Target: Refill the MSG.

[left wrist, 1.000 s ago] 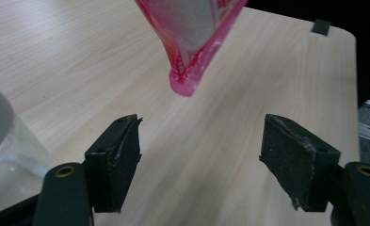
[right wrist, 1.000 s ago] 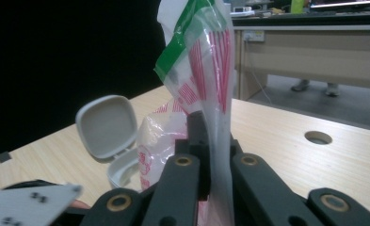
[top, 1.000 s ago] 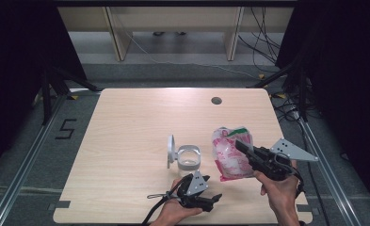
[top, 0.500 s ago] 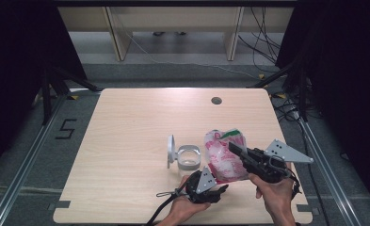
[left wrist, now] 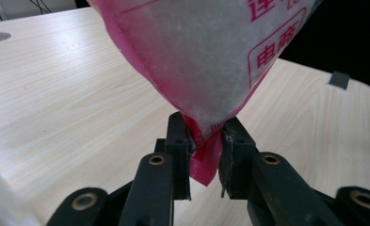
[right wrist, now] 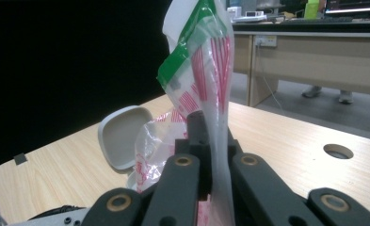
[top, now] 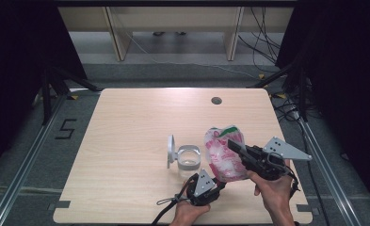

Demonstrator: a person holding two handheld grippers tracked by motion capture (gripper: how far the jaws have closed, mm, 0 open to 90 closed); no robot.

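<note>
The left tongs (left wrist: 205,155) are closing in on the bottom corner of a pink-and-white plastic bag (left wrist: 206,56); their jaws have just been drawing together, and in the left gripper view the pink seam is sitting pinched between the two black pads. In the high view the left tongs (top: 215,186) are lying low near the front edge of the worktop (top: 126,122), pointing up and right toward the bag's lower end.

The right tongs (right wrist: 211,141) are clamping flat on the upper part of the bag (right wrist: 206,61), with the thin film squeezed between their jaws and the green-striped top rising above them. In the high view the right tongs (top: 234,147) are reaching in from the right, gripping the bag (top: 222,157) near its top.

The bag is hanging between the two tongs, just above the worktop's front right area. Just to its left a clear container (top: 189,157) is standing open, with its pale lid (top: 170,150) tilted upright beside it. Farther back, a round cable hole (top: 216,100) is showing in the worktop.
</note>
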